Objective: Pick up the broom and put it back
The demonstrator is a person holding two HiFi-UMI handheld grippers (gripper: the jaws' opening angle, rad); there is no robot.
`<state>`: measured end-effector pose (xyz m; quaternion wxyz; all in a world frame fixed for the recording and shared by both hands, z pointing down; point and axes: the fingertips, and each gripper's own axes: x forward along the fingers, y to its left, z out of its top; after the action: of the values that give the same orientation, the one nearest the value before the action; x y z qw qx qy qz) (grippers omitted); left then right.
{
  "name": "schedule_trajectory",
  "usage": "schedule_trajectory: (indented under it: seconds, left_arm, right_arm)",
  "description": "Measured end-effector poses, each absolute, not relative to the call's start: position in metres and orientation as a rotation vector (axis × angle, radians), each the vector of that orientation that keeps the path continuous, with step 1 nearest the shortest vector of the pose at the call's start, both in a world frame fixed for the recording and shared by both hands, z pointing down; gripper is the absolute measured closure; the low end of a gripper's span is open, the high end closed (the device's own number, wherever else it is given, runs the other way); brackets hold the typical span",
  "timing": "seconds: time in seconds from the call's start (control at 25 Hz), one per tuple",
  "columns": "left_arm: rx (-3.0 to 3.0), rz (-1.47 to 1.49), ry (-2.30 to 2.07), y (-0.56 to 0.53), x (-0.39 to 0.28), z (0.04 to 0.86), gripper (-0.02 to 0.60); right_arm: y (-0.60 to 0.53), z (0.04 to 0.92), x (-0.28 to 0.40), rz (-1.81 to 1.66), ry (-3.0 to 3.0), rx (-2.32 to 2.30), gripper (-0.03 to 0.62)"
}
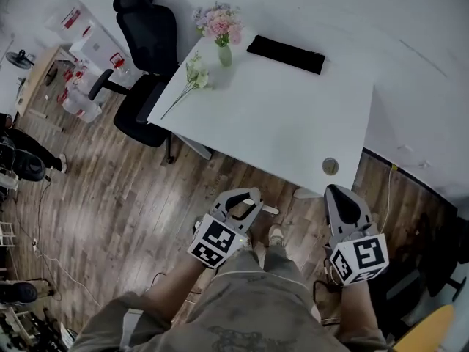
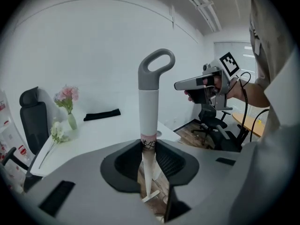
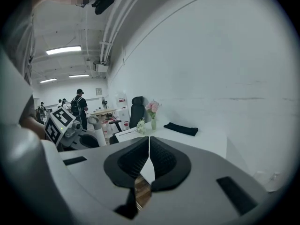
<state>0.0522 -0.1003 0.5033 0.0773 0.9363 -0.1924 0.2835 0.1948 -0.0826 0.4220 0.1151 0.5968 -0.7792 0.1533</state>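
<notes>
The broom's handle (image 2: 150, 102) is a white shaft with a grey loop at its top. It stands upright between the jaws of my left gripper (image 2: 150, 150), which is shut on it. In the head view the grey loop (image 1: 247, 197) shows at the tip of the left gripper (image 1: 239, 205), over the wooden floor near the white table's front edge. The broom's head is hidden. My right gripper (image 1: 338, 196) hangs to the right, its jaws closed together with nothing between them (image 3: 148, 157). The left gripper view shows the right gripper (image 2: 188, 84) level, at the right.
The white table (image 1: 293, 123) carries a vase of pink flowers (image 1: 221, 29), loose white flowers (image 1: 193, 74), a black cloth (image 1: 286, 53) and a round grommet (image 1: 330, 166). A black office chair (image 1: 143, 57) stands at its left. People stand far off (image 3: 78, 104).
</notes>
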Motion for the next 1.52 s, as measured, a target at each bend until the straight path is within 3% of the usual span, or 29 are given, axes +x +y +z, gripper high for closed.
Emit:
schedule_trajectory:
  seconds: [0.6,1.24,1.36,1.52]
  left_arm:
    - [2.677,1.219,-0.300,-0.058,0.106,0.659,0.479]
    - [2.710,1.179,-0.337,-0.124,0.173,0.678,0.474]
    - [2.701,1.180,-0.333,-0.127,0.175,0.682,0.455]
    - [2.670,1.128,-0.343,-0.127,0.173,0.678,0.337]
  right_arm:
    - [-0.042,0.513,0.233,0.708,-2.124,1.771,0.562]
    - [-0.036,0.537,0.266,0.760,-2.080,1.811,0.562]
    - [-0.036,0.539,0.268,0.764,-2.077,1.817,0.562]
    - [-0.039,0.536,0.272,0.755,-2.077,1.827,0.562]
